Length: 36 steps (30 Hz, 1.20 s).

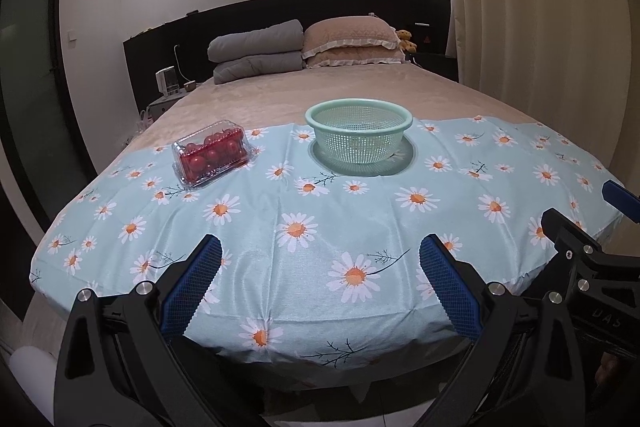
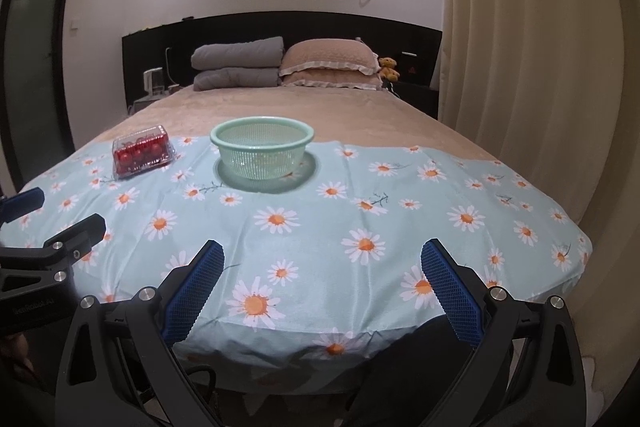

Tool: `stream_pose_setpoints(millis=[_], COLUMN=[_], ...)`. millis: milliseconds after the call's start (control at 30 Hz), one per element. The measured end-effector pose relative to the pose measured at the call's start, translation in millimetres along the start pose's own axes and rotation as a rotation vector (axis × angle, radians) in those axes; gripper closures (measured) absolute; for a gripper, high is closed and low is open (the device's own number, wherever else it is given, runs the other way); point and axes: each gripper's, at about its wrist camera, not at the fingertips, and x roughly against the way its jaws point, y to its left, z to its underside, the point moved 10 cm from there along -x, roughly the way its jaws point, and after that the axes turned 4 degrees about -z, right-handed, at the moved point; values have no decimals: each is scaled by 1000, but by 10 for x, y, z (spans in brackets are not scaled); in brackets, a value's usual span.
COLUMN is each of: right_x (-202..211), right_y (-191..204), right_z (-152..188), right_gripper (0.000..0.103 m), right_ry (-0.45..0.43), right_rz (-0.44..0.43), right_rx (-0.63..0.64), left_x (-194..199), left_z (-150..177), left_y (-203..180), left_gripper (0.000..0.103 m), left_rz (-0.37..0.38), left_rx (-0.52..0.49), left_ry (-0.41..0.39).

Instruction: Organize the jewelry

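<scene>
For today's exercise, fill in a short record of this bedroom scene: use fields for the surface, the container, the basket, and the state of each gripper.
surface: daisy-print cloth spread over the foot of the bed
container: clear plastic box, lid closed, filled with red round items; stands left of the basket, apart from it
basket: green perforated basket, upright on the cloth; nothing clearly visible inside
left gripper: open, holding nothing, above the near edge of the cloth
right gripper: open, holding nothing, beside the left one
background: pillows at the headboard

On the cloth (image 1: 320,227) the box (image 1: 212,157) lies left of the basket (image 1: 359,131), pillows (image 1: 352,45) well behind.
</scene>
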Motion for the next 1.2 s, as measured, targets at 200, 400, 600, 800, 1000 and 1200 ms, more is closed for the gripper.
stream_pose_setpoints(millis=[200, 400, 600, 800, 1000, 1200], right_x=[14, 18, 12, 2, -17, -48], right_y=[33, 57, 64, 79, 95, 118], right_z=[6, 28, 47, 67, 85, 92], right_gripper=[8, 8, 8, 8, 8, 8], right_ry=[2, 9, 16, 22, 31, 37], right_rz=[-9, -17, -20, -30, -32, -37], right_rx=[12, 9, 5, 4, 0, 6], left_x=[-19, -24, -35, -35, -43, -61], left_z=[68, 89, 125, 129, 135, 147], left_y=[-77, -85, -65, -70, -57, -50], left_gripper=[6, 6, 6, 6, 6, 6], left_rz=[51, 49, 51, 51, 53, 57], left_rx=[3, 3, 9, 7, 8, 6], left_ry=[28, 32, 47, 51, 53, 62])
